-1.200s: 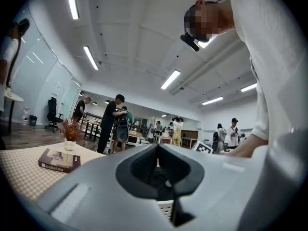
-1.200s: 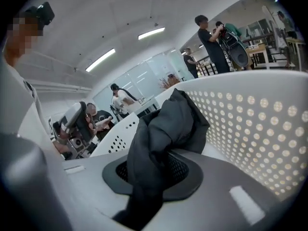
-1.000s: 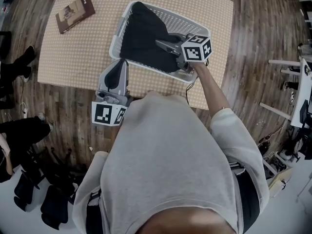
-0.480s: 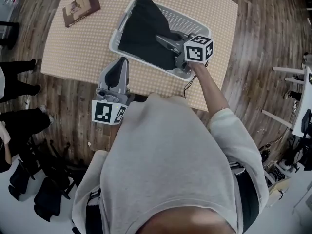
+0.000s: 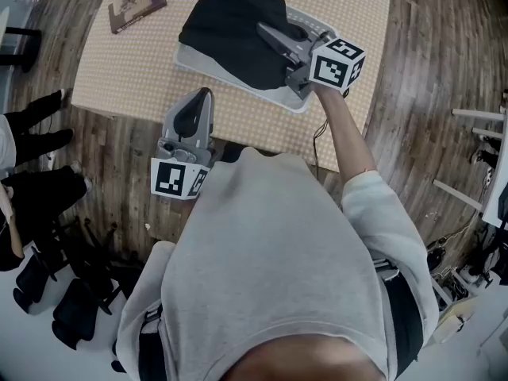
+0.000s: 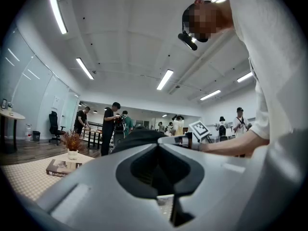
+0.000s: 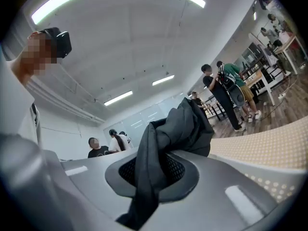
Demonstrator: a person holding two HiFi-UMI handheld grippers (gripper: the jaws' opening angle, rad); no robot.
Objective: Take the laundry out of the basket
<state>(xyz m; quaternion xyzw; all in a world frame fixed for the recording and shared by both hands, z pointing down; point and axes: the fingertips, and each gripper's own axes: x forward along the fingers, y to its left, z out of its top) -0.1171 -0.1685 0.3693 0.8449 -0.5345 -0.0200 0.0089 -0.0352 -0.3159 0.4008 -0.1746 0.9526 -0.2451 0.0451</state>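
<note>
Laundry raised, not yet carried clear of the basket
The dark garment [image 5: 230,22] is clamped in the right gripper [image 5: 266,32] over the basket [image 5: 232,69] at the table's [image 5: 127,70] far edge; the left gripper [image 5: 202,95] is closed, empty.

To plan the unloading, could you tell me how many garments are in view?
1: a black garment pinched in the right gripper, over the basket; others may hide beneath.

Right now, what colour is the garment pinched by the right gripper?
The garment is black, clearest in the head view.
</note>
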